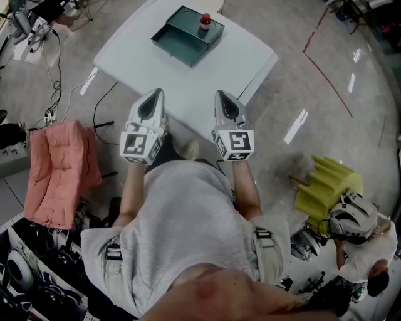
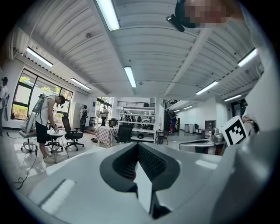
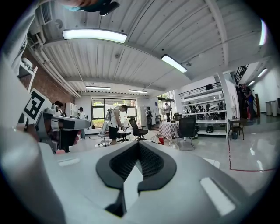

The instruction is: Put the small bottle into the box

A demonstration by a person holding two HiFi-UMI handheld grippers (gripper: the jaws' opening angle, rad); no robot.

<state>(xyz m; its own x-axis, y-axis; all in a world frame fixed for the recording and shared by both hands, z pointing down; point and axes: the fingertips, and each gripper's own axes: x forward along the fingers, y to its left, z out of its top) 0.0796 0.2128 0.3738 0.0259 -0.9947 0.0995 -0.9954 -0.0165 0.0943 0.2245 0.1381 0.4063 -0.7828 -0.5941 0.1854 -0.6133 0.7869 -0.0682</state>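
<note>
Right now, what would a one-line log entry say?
stage: not started | left tool: shut, empty | right tool: shut, empty | bottle: atop box

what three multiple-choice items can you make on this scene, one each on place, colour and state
1. Where does the small bottle stand? A beside the box B on top of the box C inside the box
2. What colour is the bottle? A blue B yellow C red
3. How are the right gripper's jaws? A shut, empty B wide apart C shut on the bottle
Answers: 1 B, it stands on the box's top; 2 C, its body shows red; 3 A, they meet with nothing between.
</note>
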